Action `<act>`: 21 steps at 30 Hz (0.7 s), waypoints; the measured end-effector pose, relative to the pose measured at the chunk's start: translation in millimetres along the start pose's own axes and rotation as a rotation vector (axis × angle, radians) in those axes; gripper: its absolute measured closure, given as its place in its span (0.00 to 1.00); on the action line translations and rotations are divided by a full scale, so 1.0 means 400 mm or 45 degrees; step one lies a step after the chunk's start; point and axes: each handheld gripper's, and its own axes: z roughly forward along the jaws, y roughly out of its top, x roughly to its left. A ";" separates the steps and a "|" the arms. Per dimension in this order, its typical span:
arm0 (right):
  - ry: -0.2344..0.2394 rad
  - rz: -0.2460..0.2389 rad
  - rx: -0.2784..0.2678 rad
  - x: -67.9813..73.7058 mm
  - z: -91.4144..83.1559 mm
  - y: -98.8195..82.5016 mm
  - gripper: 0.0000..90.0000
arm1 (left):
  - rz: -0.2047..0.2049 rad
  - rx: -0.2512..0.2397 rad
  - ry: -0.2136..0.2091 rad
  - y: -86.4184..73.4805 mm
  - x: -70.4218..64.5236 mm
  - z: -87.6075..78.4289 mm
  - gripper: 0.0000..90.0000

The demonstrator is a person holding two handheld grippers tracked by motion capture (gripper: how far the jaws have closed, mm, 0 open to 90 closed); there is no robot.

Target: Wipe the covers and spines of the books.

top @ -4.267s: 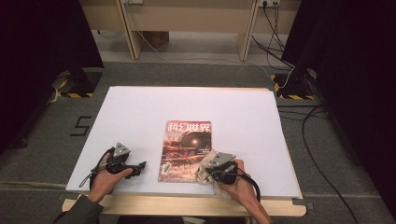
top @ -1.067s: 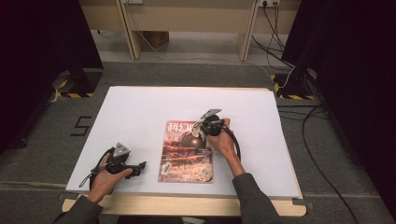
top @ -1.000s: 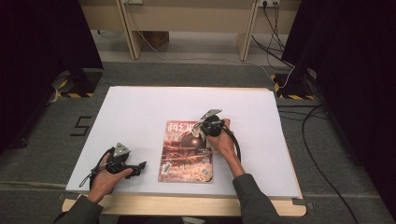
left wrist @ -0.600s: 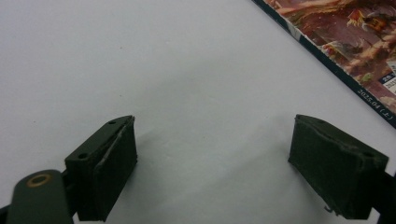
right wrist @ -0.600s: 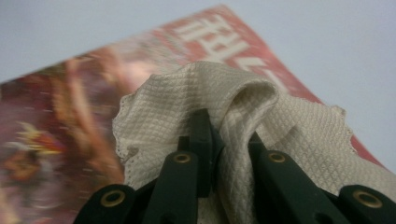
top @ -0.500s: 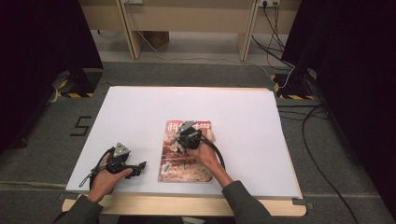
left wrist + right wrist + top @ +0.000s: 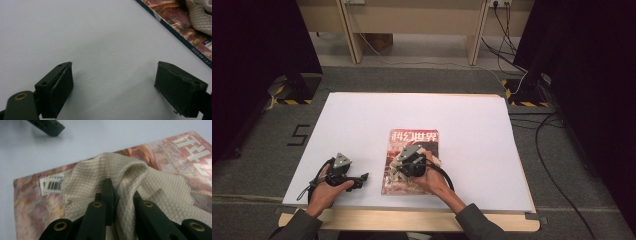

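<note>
A magazine (image 7: 412, 145) with a reddish cover lies flat on the white table (image 7: 362, 125), near its front middle. My right gripper (image 7: 398, 170) rests over the magazine's lower left part, shut on a cream waffle-weave cloth (image 7: 130, 182) that is bunched between its jaws and drapes over the cover (image 7: 32, 202). A barcode label (image 7: 51, 185) shows beside the cloth. My left gripper (image 7: 362, 178) lies on the table left of the magazine, open, with bare tabletop between its fingers (image 7: 58, 92). The left gripper view catches the magazine's edge (image 7: 180, 37) and the cloth (image 7: 200, 15) at upper right.
The table's front wooden edge (image 7: 412, 220) runs just below both hands. Cables (image 7: 557, 165) trail over the grey floor to the right. Table legs (image 7: 354, 30) of a desk stand at the back, and a "5" mark (image 7: 299, 135) is on the floor at left.
My right gripper has dragged the cloth across the magazine, from its upper right corner leftward and toward the front, to the lower left part. The left gripper stayed in place.
</note>
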 end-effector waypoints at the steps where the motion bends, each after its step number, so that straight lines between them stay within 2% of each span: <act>1: -0.001 0.006 0.003 -0.001 -0.007 -0.006 0.91 | 0.000 -0.002 0.000 -0.001 0.000 0.000 0.15; 11: -0.054 0.118 -0.020 -0.049 -0.077 -0.093 0.91 | 0.001 -0.002 0.001 -0.001 0.000 0.000 0.15; 15: -0.099 0.161 -0.009 -0.075 -0.108 -0.126 0.91 | 0.000 0.001 0.000 0.000 0.000 0.000 0.16; 18: -0.157 0.179 0.011 -0.091 -0.133 -0.142 0.91 | 0.001 -0.001 0.000 -0.001 0.000 0.000 0.16; 21: -0.203 0.209 -0.034 -0.111 -0.162 -0.148 0.91 | 0.000 0.004 0.000 0.001 0.000 0.000 0.15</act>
